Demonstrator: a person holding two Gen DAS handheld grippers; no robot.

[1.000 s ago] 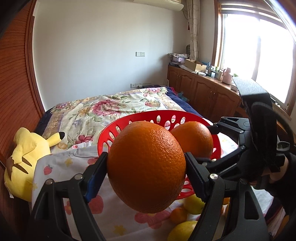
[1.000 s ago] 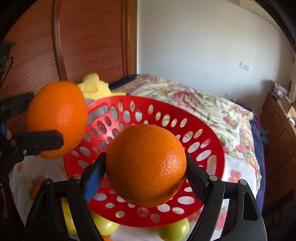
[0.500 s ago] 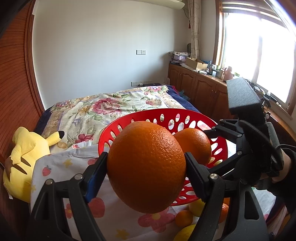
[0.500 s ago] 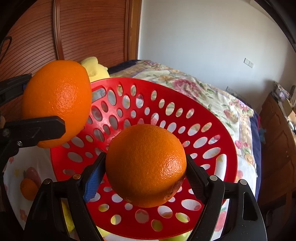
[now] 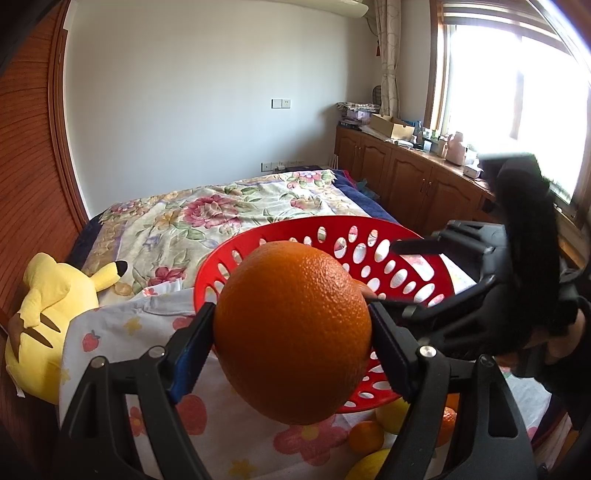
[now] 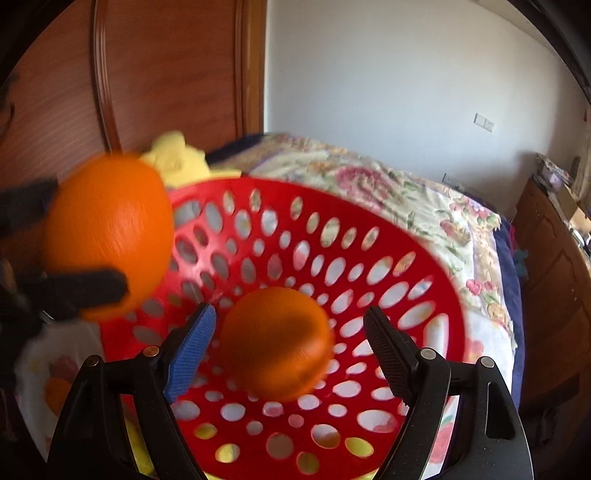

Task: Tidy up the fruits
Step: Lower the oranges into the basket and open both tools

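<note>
Left gripper clamps a large orange between its pads, held above the near rim of the red basket, which lies at 12 o'clock from it. Right gripper stands wide, pads clear of a second, blurred orange lying between them, inside the basket. Loose fruit lies on the bedsheet at 5 o'clock.

This is a bedroom in a home: a bed with a flowered quilt, a yellow plush toy at its left edge, wooden cabinets under a curtained window, and a wall air conditioner.
</note>
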